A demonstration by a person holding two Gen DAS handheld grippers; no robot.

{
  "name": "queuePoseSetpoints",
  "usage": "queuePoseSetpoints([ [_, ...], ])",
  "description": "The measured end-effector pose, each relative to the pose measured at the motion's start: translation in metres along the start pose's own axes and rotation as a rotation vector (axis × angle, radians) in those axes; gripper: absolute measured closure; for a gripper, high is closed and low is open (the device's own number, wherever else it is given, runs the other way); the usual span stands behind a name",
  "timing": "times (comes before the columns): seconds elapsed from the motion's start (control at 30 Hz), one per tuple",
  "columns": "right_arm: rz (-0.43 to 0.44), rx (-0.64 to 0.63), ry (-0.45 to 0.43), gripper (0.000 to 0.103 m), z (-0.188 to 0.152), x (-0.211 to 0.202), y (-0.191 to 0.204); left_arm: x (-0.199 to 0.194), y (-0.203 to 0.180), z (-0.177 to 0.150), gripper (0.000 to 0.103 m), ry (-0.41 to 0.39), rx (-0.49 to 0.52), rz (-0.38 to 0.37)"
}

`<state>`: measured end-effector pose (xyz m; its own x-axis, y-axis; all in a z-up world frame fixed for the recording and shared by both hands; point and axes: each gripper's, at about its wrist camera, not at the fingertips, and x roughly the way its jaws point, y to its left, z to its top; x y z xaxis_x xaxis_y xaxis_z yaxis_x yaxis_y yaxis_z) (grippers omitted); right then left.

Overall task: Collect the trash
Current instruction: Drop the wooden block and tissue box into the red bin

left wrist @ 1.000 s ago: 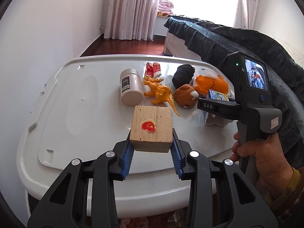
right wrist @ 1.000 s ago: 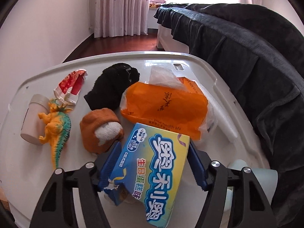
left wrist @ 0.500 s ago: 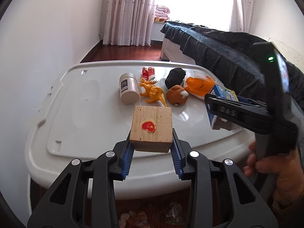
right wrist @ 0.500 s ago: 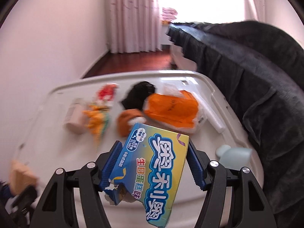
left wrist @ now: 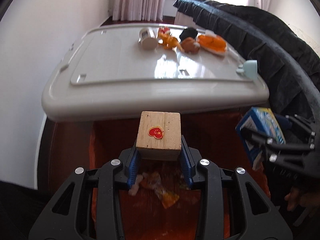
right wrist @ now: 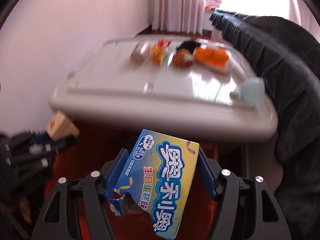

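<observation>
The left hand-held gripper (left wrist: pixel 159 164) squeezes a square wooden block with a red heart sticker (left wrist: pixel 159 133), just off the counter's (left wrist: pixel 124 98) near edge. The right hand-held gripper (right wrist: pixel 161 172), its jaws just opening a little, has a torn blue and yellow cardboard box (right wrist: pixel 158 178) between them, off that edge too.

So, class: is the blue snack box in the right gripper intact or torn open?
Torn open. The blue snack box has a ragged, ripped edge at its near end, between the jaws of the right gripper.

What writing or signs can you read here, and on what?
"奥利奥": big white letters on the blue snack box.
"生日蛋糕味": red letters, same box.
Box's small print: too small to read.
wooden block: red heart sticker with yellow stars, no words.
white jar label: blurred, unreadable.
</observation>
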<state>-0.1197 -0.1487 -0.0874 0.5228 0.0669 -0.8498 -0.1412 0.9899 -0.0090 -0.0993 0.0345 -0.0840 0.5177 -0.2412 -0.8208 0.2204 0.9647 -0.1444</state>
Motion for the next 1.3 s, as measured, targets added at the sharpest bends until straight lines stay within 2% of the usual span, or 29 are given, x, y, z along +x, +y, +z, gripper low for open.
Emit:
queuePoseSetpoints([
  [0.03,-0.003,0.003,0.027,0.027,-0.01,0.004,0.001,0.0,0.001,-0.003,0.06,0.011,-0.011,-0.005],
  [0.07,-0.011,0.011,0.051,0.024,-0.018,0.009,0.001,0.0,0.002,-0.006,0.045,0.017,-0.028,-0.005],
  [0.13,-0.021,0.029,0.067,0.023,-0.027,0.014,-0.002,-0.005,0.005,-0.007,0.028,0.0,-0.058,0.028],
  [0.2,-0.019,0.061,0.06,0.022,-0.025,0.013,-0.01,-0.011,0.006,-0.003,0.024,-0.04,-0.063,0.049],
  [0.27,-0.016,0.094,0.009,0.019,-0.02,0.004,-0.018,-0.017,0.006,-0.002,0.02,-0.074,-0.064,0.06],
  [0.43,-0.04,0.091,-0.099,0.016,-0.012,-0.017,-0.023,-0.017,0.008,0.003,0.019,-0.096,-0.076,0.058],
  [0.6,-0.044,0.065,-0.148,0.016,0.003,-0.027,-0.023,-0.019,0.006,0.013,0.019,-0.126,-0.063,0.072],
  [0.7,-0.068,0.061,-0.183,0.016,0.024,-0.029,-0.033,-0.024,0.003,0.021,0.019,-0.162,-0.048,0.075],
  [0.9,-0.234,0.164,-0.267,0.012,0.08,-0.017,-0.1,-0.021,-0.009,0.042,0.019,-0.193,-0.017,0.065],
  [1.07,-0.297,0.315,-0.219,0.012,0.111,0.026,-0.159,-0.012,-0.016,0.057,0.019,-0.199,-0.022,0.037],
  [1.17,-0.282,0.361,-0.22,0.013,0.12,0.04,-0.17,-0.007,-0.018,0.06,0.019,-0.196,-0.014,0.029],
  [1.3,-0.286,0.33,-0.208,0.013,0.128,0.055,-0.163,0.001,-0.017,0.06,0.019,-0.179,-0.011,0.021],
])
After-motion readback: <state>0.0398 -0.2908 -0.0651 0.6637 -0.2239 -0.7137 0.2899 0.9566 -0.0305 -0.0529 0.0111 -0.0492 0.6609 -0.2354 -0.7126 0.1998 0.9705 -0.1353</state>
